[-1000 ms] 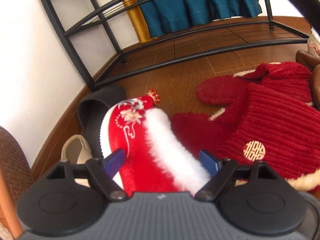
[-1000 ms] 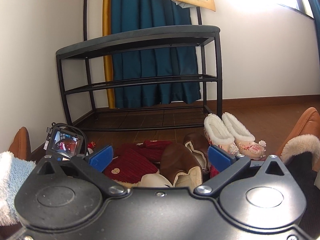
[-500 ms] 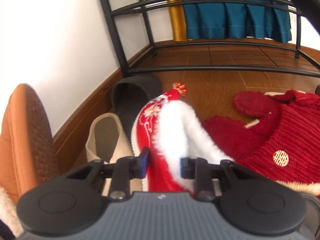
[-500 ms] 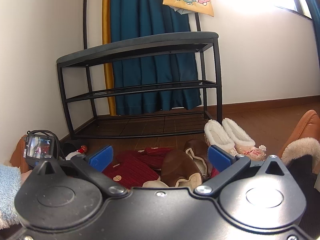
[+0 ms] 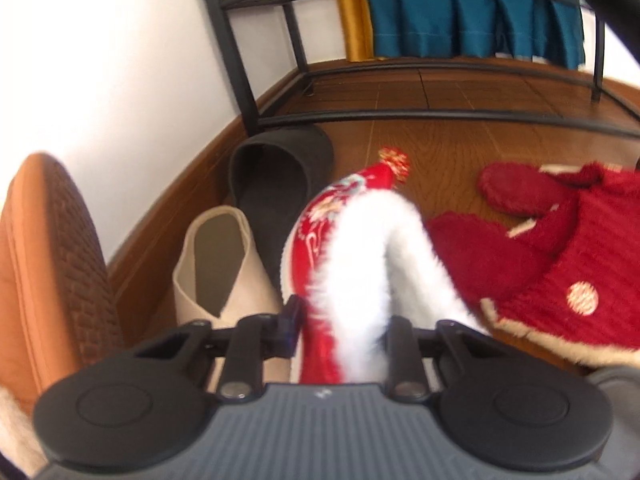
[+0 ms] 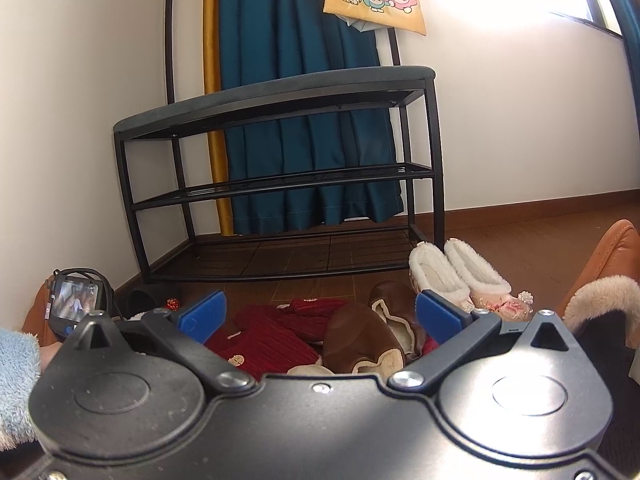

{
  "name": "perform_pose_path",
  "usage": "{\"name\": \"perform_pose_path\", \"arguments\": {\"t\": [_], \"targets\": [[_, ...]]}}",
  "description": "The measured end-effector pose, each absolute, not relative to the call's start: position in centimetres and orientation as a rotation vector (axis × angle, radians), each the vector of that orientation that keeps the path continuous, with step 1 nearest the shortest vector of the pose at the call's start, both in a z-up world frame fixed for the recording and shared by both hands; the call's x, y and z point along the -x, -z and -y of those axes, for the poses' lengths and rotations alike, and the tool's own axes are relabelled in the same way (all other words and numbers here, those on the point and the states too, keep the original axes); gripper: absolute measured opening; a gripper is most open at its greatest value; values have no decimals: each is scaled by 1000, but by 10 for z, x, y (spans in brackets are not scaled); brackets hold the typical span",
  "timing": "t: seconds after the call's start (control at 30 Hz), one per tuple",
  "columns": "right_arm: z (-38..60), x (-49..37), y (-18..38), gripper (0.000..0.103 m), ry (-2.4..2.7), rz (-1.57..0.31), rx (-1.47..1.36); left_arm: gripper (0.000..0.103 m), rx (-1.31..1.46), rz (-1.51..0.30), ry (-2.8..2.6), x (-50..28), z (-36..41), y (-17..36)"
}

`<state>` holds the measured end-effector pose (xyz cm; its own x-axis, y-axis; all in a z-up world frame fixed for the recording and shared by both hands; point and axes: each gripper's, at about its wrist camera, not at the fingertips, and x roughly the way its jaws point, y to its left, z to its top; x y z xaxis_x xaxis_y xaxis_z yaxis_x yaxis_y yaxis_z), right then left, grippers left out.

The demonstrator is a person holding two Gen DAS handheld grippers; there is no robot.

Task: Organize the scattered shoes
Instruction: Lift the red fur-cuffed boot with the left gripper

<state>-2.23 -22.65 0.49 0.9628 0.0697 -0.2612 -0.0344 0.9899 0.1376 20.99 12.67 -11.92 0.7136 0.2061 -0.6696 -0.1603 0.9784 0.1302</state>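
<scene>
Left jaws pinching red embroidered slipper [image 5: 344, 248] beside beige slipper [image 5: 218, 264]; right jaws spread above brown slippers [image 6: 362, 342].

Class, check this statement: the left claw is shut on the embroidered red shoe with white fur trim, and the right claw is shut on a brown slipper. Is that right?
One part is wrong. The right claw is open and holds nothing; the brown slipper lies on the floor beyond it, as the right wrist view shows. The left claw is indeed shut on the embroidered red shoe.
</scene>
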Motion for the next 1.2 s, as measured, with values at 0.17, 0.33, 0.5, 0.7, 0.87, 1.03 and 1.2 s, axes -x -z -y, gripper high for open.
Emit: {"name": "perform_pose_path", "arguments": {"t": [0.17,0.33,0.5,0.7,0.87,1.03,1.2], "targets": [[227,26,-11,103,-51,-251,-126,12,-86,-686,-154,-185,-135,104],[222,39,-25,103,-71,-226,-137,10,-102,-658,-121,-166,-141,78],[218,63,-44,103,-91,-186,-133,10,-119,-623,-86,-135,-147,41],[216,99,-69,103,-104,-146,-146,10,-177,-596,2,-40,-130,26],[211,137,-82,103,-135,-164,-106,10,-106,-642,65,35,-113,46],[195,153,-74,103,-201,-233,-6,10,-98,-711,171,86,-92,78],[180,150,-55,103,-261,-282,69,10,-152,-745,205,93,-80,112]]}}
